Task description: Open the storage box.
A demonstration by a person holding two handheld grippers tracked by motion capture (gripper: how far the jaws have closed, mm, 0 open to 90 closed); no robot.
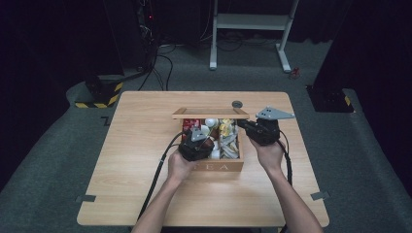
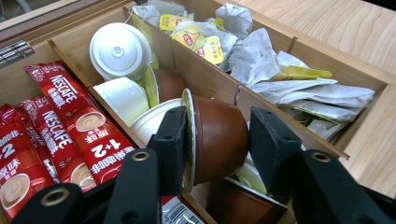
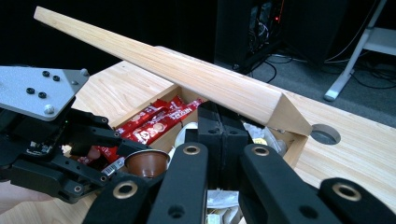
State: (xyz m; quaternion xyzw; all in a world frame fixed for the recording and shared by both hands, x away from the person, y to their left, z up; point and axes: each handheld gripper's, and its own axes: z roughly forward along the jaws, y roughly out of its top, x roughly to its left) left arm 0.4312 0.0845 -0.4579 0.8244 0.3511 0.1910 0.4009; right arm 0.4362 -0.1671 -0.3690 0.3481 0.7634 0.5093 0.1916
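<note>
Left gripper (image 2: 219,140), over the tea box's (image 1: 218,166) middle compartment, clamps one brown coffee capsule (image 2: 217,137) between its two jaws, foil rim against the left one. Right gripper (image 3: 223,135), jaws pressed together with nothing between them, sits beneath the raised lid (image 3: 187,74). Three Nescafé sachets (image 2: 70,121) lie in one compartment, white capsules (image 2: 119,49) in the next, tea bags (image 2: 280,70) in the third. All rests on the wooden surface (image 1: 141,145).

Below the left gripper (image 2: 219,144) fingers (image 2: 273,144), a second brown capsule (image 2: 238,205) is cut off by the bottom edge. Leftward, red sachets (image 2: 28,168) run off-frame. Behind the right gripper (image 3: 223,135), the box lid (image 3: 177,70) hides the far compartments.
</note>
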